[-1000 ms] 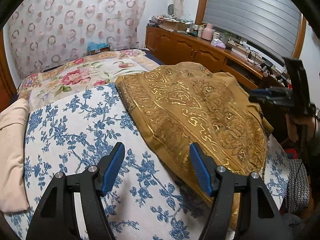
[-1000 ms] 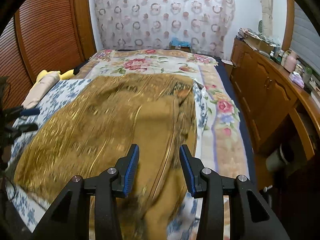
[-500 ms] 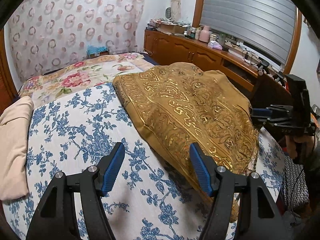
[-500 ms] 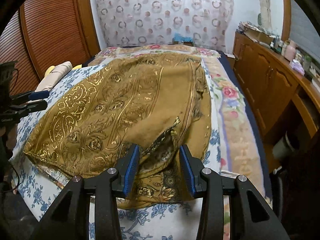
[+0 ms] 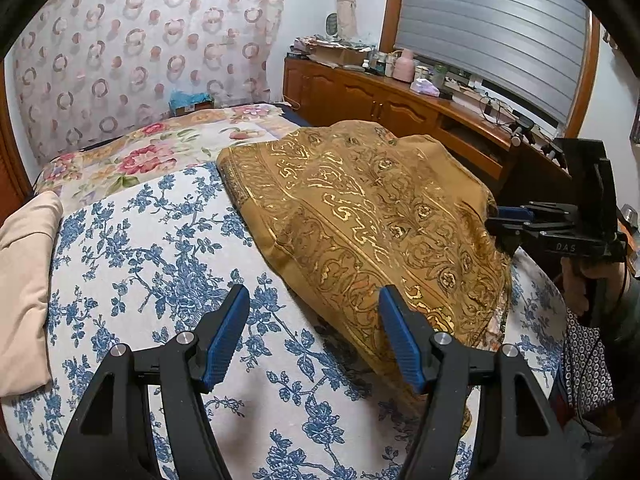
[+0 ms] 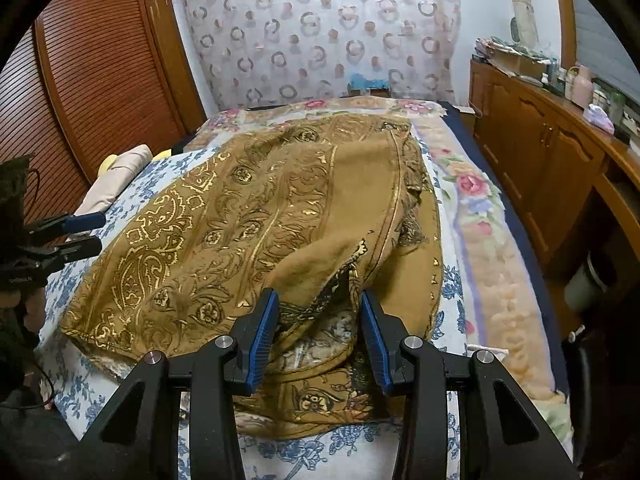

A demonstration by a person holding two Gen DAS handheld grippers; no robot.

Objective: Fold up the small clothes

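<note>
I see gold-patterned brown cloth [image 6: 256,216] lying lengthwise along bed [image 6: 472,208]; near corner bunches between my spread right claw [image 6: 318,334]; left claw [image 5: 314,334] spread, beside cloth's edge.

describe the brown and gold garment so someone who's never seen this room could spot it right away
Find the bed with the blue-flowered white cover. On its side nearer the wooden cabinets lies the garment, a wide mustard-brown cloth. Unlike the plain beige cloth on the other side, it has shiny gold scrollwork printed all over.
</note>
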